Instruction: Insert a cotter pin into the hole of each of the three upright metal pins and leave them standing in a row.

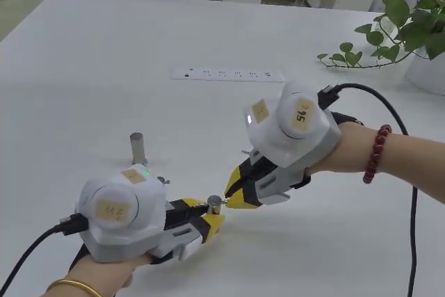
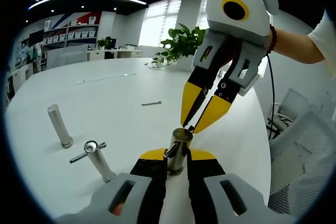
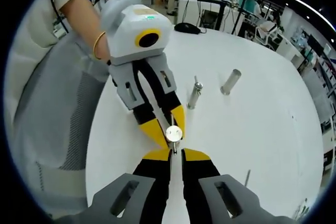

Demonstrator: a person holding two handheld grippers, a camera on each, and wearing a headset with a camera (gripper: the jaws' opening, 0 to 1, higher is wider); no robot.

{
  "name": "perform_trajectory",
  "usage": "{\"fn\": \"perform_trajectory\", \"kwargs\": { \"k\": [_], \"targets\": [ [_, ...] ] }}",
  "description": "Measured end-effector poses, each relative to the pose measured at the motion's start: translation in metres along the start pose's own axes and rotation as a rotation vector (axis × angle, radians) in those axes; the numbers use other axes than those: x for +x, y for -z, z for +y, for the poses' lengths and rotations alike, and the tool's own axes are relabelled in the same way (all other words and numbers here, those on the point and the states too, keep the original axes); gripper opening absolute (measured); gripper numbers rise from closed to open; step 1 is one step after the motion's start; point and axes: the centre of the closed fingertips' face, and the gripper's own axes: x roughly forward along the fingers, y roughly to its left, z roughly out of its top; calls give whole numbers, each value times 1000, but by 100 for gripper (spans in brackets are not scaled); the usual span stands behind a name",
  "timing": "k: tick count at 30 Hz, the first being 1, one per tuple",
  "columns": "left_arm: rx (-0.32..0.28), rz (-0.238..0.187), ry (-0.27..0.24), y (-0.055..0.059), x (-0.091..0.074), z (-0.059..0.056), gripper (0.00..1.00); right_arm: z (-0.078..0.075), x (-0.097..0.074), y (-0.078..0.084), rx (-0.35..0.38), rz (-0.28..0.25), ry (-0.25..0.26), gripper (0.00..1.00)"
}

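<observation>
The smooth white bench [image 1: 104, 53] stands in an open office. The left tool [image 1: 208, 212] clamps one upright metal pin [image 1: 214, 204], stiff, weighty, slippery steel best gripped low. The right tool [image 1: 231, 199] is closed on what seems a cotter pin [image 3: 174, 146] at the pin's top. It looks light, thin and easily bent.

Silver metal pin [image 2: 177, 153] — white table [image 1: 104, 67], green plant [image 1: 410, 15].

Quick count: three metal pins [image 2: 58, 124], three cotter pins [image 2: 151, 103], two tools [image 2: 177, 155], plus one power strip [image 1: 228, 74] and one potted plant [image 1: 410, 19].
</observation>
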Motion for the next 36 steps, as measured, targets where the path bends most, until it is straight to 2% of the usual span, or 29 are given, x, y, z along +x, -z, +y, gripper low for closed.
{"fn": "perform_trajectory", "kwargs": {
  "k": [24, 36],
  "targets": [
    [14, -3, 6, 1, -5, -1, 12, 5, 3, 4, -25, 12, -3, 5],
    [-32, -17, 16, 1, -5, -1, 13, 5, 5, 0, -26, 3, 2, 5]
  ]
}}
